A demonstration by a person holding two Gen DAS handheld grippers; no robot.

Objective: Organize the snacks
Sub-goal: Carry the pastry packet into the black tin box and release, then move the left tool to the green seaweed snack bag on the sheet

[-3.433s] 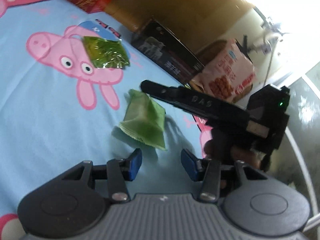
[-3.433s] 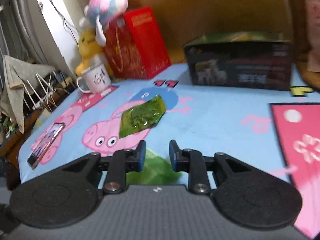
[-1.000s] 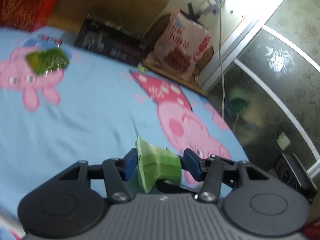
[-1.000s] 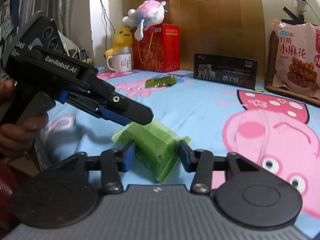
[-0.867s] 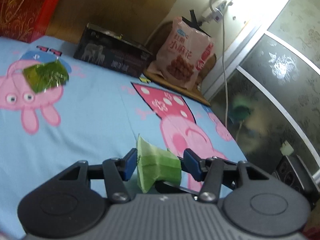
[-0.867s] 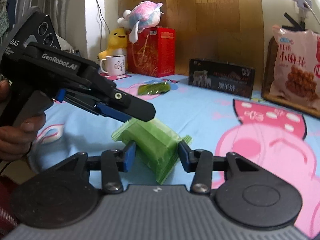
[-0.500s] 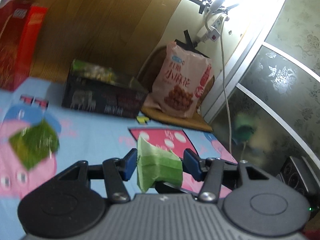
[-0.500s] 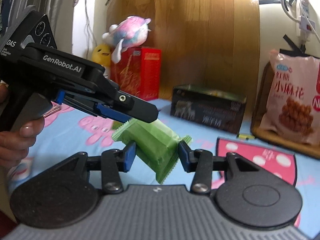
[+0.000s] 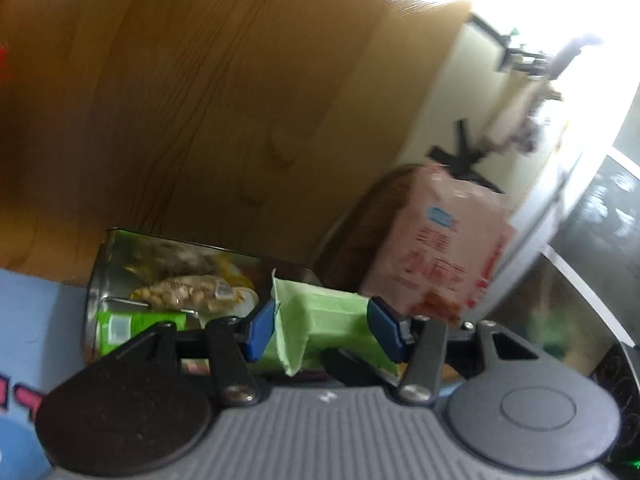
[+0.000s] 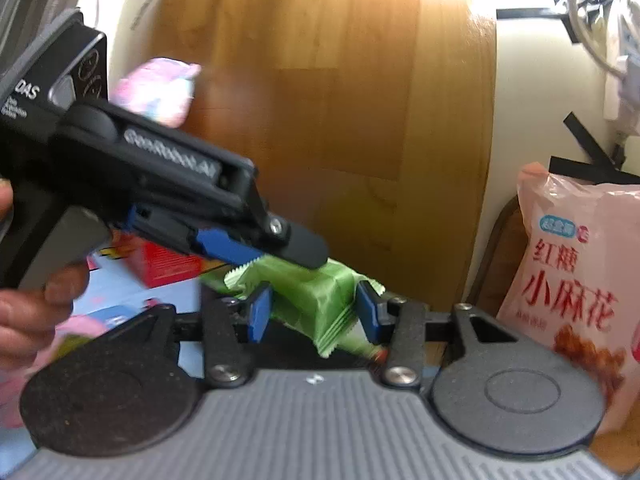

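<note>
Both grippers grip the same light green snack packet point(image 9: 324, 328), which also shows in the right wrist view point(image 10: 312, 300). My left gripper point(image 9: 322, 330) is shut on it across its width. My right gripper point(image 10: 314, 312) is shut on it too, with the left gripper's body point(image 10: 160, 184) crossing above it from the left. The packet is held in the air just in front of an open dark box point(image 9: 172, 280) that holds several snack bags.
A large pink snack bag point(image 10: 580, 288) stands in a brown basket at the right; it also shows in the left wrist view point(image 9: 444, 244). A wooden board point(image 10: 340, 120) stands behind. A red box point(image 10: 164, 262) and a plush toy point(image 10: 156, 88) are at the left.
Both grippers have carried the green packet up off the blue cloth and toward the open dark box at the back. The box is now close ahead.
</note>
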